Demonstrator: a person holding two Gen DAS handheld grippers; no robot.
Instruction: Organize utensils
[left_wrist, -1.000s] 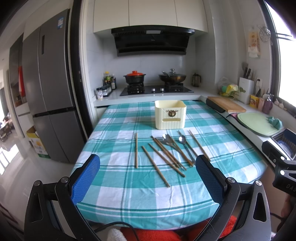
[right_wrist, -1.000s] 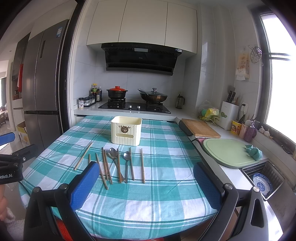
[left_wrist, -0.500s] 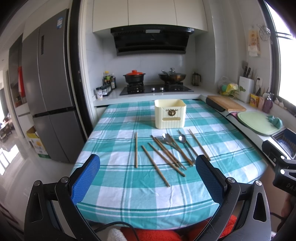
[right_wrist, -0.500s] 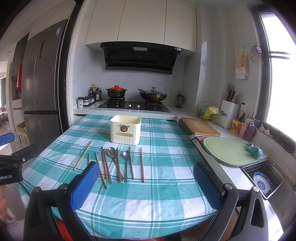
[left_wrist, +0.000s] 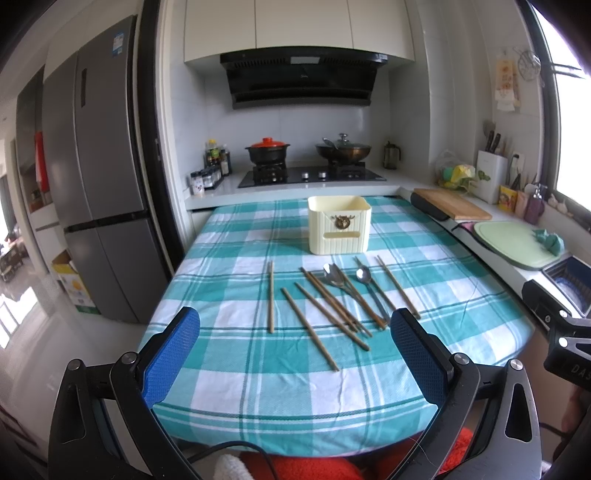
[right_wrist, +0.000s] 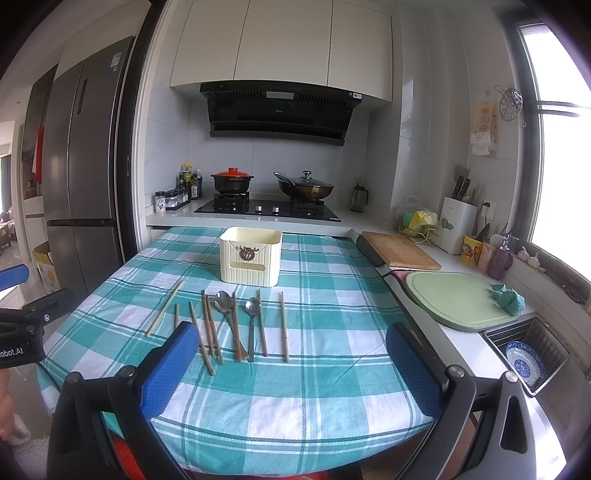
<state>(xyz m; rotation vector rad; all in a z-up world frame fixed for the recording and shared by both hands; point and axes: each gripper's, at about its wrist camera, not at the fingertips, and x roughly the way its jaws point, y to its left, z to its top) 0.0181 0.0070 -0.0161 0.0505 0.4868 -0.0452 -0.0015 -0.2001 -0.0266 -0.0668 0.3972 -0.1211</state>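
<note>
Several wooden chopsticks (left_wrist: 309, 328) (right_wrist: 283, 325) and two metal spoons (left_wrist: 334, 275) (right_wrist: 252, 307) lie loose on the teal checked tablecloth (left_wrist: 258, 373) (right_wrist: 314, 384). Behind them stands a cream utensil box (left_wrist: 339, 229) (right_wrist: 251, 261), with nothing showing above its rim. My left gripper (left_wrist: 295, 350) is open at the table's near edge, short of the chopsticks, with nothing between its blue pads. My right gripper (right_wrist: 290, 356) is open too, holds nothing, and hovers over the near edge.
A stove with a red-lidded pot (left_wrist: 267, 149) and a wok (right_wrist: 306, 188) stands behind the table. On the right counter are a wooden board (right_wrist: 400, 250), a green board (right_wrist: 456, 299) and a sink with a blue bowl (right_wrist: 524, 363). A grey fridge (left_wrist: 92, 177) is on the left.
Both views have shifted very slightly; the utensils and box have not moved, and both grippers stay open.
</note>
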